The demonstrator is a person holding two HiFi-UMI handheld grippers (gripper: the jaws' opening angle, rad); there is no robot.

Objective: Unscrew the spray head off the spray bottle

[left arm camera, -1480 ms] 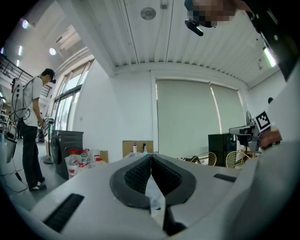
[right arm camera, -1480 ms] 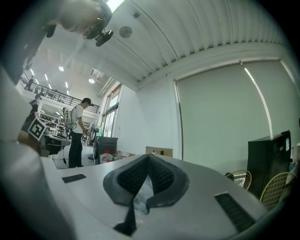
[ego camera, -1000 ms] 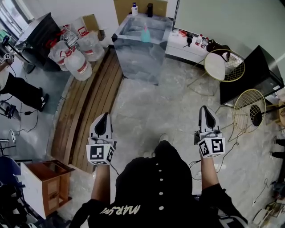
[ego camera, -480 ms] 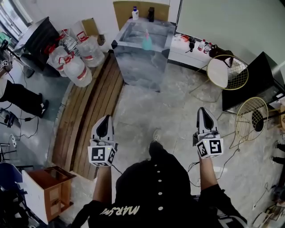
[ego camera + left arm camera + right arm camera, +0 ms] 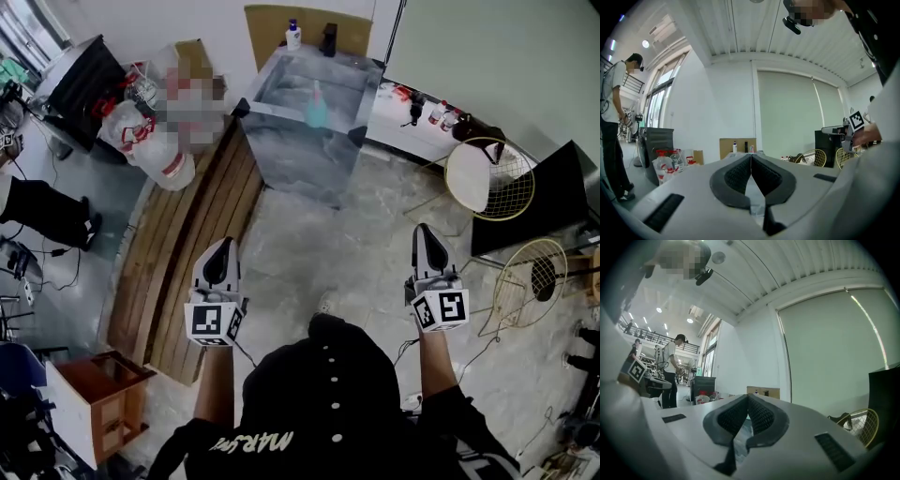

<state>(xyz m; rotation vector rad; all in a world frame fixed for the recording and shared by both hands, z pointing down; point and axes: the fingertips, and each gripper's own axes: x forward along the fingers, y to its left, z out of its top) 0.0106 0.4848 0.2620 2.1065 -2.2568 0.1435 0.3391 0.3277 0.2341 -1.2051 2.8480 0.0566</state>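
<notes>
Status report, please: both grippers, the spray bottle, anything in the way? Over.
Left gripper shut, empty; right gripper shut, empty. Spray bottle upright on grey table ahead, untouched. Nothing on the floor between grippers and table.

Left claw (image 5: pixel 223 249) out front, about level, jaws pressed together, nothing between. Right claw (image 5: pixel 427 236) likewise: level, jaws together, empty. Left forearm (image 5: pixel 214 394) and right forearm (image 5: pixel 433 367) stretched forward, roughly parallel, well apart.
</notes>
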